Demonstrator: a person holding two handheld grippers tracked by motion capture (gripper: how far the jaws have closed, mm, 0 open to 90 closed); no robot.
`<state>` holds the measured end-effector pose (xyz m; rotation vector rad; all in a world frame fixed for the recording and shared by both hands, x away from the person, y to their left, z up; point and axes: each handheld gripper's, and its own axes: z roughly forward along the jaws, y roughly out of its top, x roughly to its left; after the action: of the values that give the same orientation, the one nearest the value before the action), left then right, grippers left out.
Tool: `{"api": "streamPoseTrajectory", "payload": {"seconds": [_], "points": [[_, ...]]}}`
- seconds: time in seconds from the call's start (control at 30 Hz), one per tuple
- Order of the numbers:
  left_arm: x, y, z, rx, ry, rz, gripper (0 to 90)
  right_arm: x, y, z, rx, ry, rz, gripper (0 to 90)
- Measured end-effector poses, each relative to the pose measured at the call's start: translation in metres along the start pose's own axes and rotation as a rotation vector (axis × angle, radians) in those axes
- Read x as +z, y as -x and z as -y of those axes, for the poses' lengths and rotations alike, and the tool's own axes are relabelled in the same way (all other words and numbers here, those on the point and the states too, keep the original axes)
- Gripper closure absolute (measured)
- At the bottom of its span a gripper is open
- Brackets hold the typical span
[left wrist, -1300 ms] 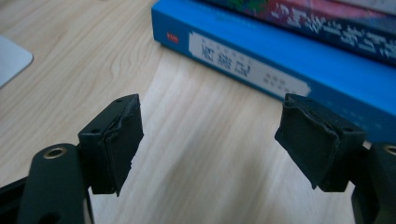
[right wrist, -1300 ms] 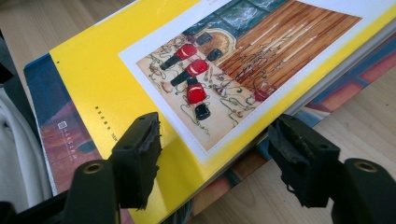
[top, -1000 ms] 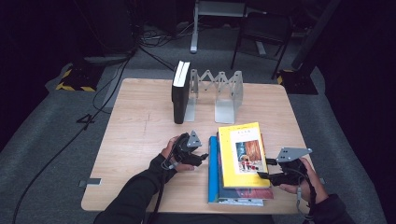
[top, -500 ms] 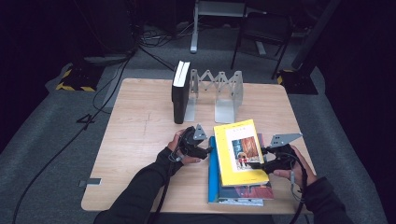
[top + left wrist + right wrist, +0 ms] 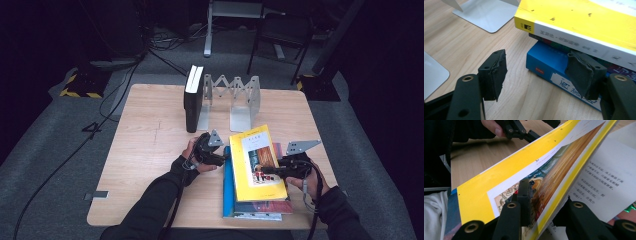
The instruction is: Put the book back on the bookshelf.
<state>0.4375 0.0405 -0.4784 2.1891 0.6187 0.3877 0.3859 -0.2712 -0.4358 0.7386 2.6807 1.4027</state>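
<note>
Yellow book (image 5: 256,159), lower centre, now tilted up off the stack (flat a second ago); right gripper (image 5: 270,170) clamped on its cover, left gripper (image 5: 541,75) jaws apart.

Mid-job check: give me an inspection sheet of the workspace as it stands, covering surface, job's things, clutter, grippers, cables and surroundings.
Surface: wooden table, bare at its left half.
Job's things: yellow book tilted on top of a stack with a blue book at the bottom; black book upright at the left end of the folding metal book rack.
Clutter: nothing seen.
Grippers: left gripper open, one finger against the blue book's spine; right gripper shut on the yellow book's cover edge.
Cables: one trails from each gripper along the forearms; more run over the floor left of the table.
Surroundings: grey carpet, dark room, chair legs behind the table.
</note>
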Motion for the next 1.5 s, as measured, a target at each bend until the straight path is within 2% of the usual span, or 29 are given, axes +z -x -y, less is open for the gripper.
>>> {"api": "streamPoseTrajectory", "payload": {"seconds": [0.07,0.1,0.27,0.3,0.37,0.47,0.5,0.53,0.57,0.6,0.63,0.73,0.87,0.9,0.97,1.0,1.07,1.13,1.2,1.27,1.33,1.4,1.47,1.5], "points": [[0.001,-0.002,0.001,-0.016,0.01,0.007,33.3,-0.002,-0.003,0.001,-0.015,0.021,-0.009,73.4],[0.004,-0.008,0.001,-0.042,0.016,0.006,33.0,-0.002,-0.004,0.001,-0.026,0.028,-0.017,73.8],[0.007,-0.012,-0.002,-0.052,0.018,0.013,32.9,-0.003,-0.008,0.001,-0.052,0.037,-0.012,74.5],[0.004,-0.013,-0.003,-0.056,0.045,0.018,32.9,-0.003,-0.009,0.001,-0.057,0.041,-0.01,74.5],[-0.001,-0.015,-0.004,-0.073,0.101,0.063,48.2,-0.007,-0.013,0.001,-0.094,0.076,-0.002,75.0],[-0.009,-0.016,-0.008,-0.073,0.141,0.122,58.9,-0.01,-0.02,0.0,-0.142,0.102,0.019,74.8],[-0.009,-0.016,-0.008,-0.073,0.141,0.122,64.6,-0.011,-0.022,-0.001,-0.158,0.109,0.023,73.8],[-0.012,-0.016,-0.009,-0.073,0.159,0.145,64.6,-0.011,-0.022,-0.001,-0.158,0.109,0.023,73.8],[-0.015,-0.015,-0.011,-0.071,0.179,0.156,68.5,-0.012,-0.022,-0.001,-0.166,0.118,0.02,73.1],[-0.021,-0.014,-0.014,-0.058,0.206,0.186,72.9,-0.013,-0.023,-0.002,-0.171,0.126,0.018,67.1],[-0.025,-0.012,-0.017,-0.041,0.209,0.189,74.5,-0.013,-0.024,-0.003,-0.174,0.136,0.017,60.5],[-0.038,-0.009,-0.026,-0.012,0.235,0.204,78.0,-0.008,-0.025,-0.007,-0.2,0.1,0.01,56.5],[-0.043,-0.007,-0.029,0.01,0.256,0.195,82.3,-0.007,-0.025,-0.011,-0.193,0.105,0.006,62.4],[-0.044,-0.005,-0.031,0.021,0.261,0.197,82.3,-0.008,-0.025,-0.013,-0.189,0.104,0.01,67.0],[-0.048,-0.007,-0.036,0.024,0.273,0.19,84.0,-0.01,-0.025,-0.017,-0.215,0.098,0.01,73.1],[-0.049,-0.008,-0.039,0.027,0.282,0.191,85.1,-0.012,-0.025,-0.018,-0.228,0.114,0.021,77.4],[-0.057,-0.011,-0.046,0.039,0.3,0.198,85.2,-0.013,-0.024,-0.02,-0.229,0.142,0.04,80.4],[-0.064,-0.012,-0.054,0.067,0.307,0.165,84.4,-0.014,-0.025,-0.024,-0.242,0.173,0.083,83.1],[-0.07,-0.012,-0.06,0.075,0.316,0.149,83.9,-0.015,-0.027,-0.026,-0.26,0.191,0.11,84.7],[-0.076,-0.009,-0.064,0.088,0.321,0.125,79.6,-0.017,-0.029,-0.026,-0.275,0.212,0.133,85.9],[-0.078,-0.006,-0.065,0.089,0.293,0.112,74.9,-0.018,-0.032,-0.023,-0.29,0.229,0.147,86.1],[-0.079,-0.003,-0.063,0.075,0.235,0.094,68.4,-0.019,-0.034,-0.019,-0.288,0.245,0.164,86.0],[-0.079,0.01,-0.055,0.12,0.166,0.065,65.4,-0.019,-0.034,-0.016,-0.283,0.242,0.191,85.7],[-0.079,0.01,-0.055,0.12,0.166,0.065,62.9,-0.019,-0.034,-0.016,-0.283,0.242,0.191,85.7]]}}
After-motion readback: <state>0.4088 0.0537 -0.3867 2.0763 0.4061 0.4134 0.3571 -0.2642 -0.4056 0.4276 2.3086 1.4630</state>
